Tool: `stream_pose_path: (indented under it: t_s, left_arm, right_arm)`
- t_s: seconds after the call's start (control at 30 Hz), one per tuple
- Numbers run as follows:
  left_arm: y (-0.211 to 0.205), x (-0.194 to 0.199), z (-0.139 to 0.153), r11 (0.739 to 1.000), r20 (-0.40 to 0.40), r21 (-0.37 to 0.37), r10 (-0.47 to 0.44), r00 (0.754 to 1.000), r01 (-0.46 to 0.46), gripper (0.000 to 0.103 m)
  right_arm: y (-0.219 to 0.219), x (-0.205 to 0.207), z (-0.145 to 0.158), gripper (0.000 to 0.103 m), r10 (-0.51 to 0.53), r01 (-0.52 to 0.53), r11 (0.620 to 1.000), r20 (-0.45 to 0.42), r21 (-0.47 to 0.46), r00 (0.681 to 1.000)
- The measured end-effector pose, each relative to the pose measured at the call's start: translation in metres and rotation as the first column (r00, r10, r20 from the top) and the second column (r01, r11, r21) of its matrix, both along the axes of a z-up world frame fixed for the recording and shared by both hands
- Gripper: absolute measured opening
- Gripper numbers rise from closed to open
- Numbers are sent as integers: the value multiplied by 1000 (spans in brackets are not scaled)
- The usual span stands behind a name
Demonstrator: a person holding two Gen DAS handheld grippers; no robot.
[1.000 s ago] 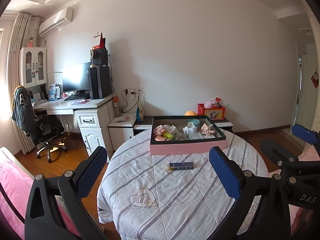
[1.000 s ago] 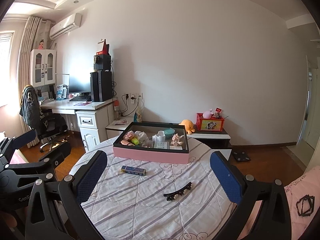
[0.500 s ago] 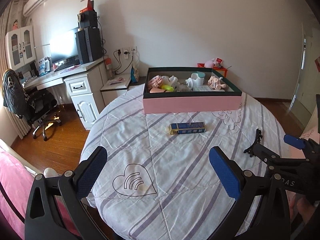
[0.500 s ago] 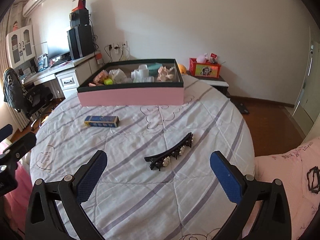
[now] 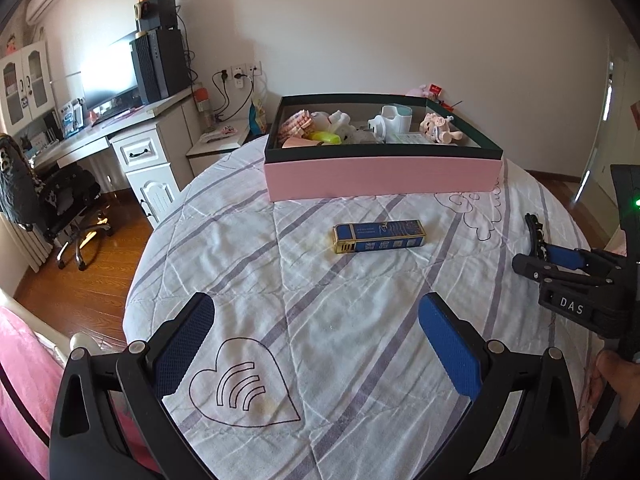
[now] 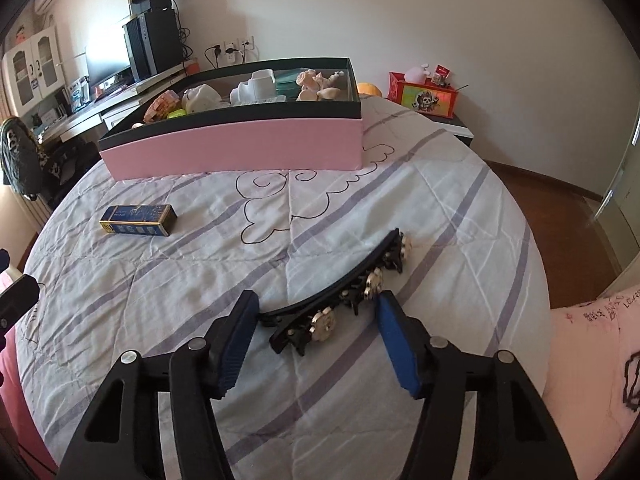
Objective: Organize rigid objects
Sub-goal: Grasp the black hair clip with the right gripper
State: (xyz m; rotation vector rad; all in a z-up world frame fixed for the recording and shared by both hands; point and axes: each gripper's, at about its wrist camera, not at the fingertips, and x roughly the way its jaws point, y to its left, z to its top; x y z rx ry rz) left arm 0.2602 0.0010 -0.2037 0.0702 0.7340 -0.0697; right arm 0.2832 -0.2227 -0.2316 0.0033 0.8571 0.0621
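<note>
A black hair clip (image 6: 344, 288) with pale round ornaments lies on the round table's striped cloth (image 6: 360, 208). My right gripper (image 6: 316, 320) is open, its blue pads on either side of the clip's near end, not closed on it. The clip also shows in the left wrist view (image 5: 535, 234), beside the right gripper (image 5: 560, 258). A blue and gold box (image 5: 378, 236) lies mid-table; it also shows in the right wrist view (image 6: 138, 220). My left gripper (image 5: 316, 336) is open and empty, low over the cloth, short of the box. A pink box (image 5: 380, 172) with a dark rim holds several small items.
A white desk (image 5: 132, 136) with monitor and tower stands at the left, a black office chair (image 5: 48, 196) before it. A red box (image 6: 424, 96) sits on a low unit behind the table. Pink bedding (image 6: 592, 360) lies at the right, wood floor around.
Both grippers have dropped and moved forward over the table. The right one has come down around the hair clip's near end and its jaws have narrowed. The left one has neared the blue box.
</note>
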Motion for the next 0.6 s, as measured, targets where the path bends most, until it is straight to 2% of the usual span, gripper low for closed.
stream_pose_path:
  t_s: [0.33,0.6]
  left_arm:
    - [-37,53,-18,997,-98,-40,-75,992,71,103]
    - [-55,108,-36,999,-203,-48,-19,979,10,103]
  right_arm:
    - [-3,24,1,50,96,-96,995,23,-24,995]
    - [-12,29,-1,50,103,-104,994,20,21,994]
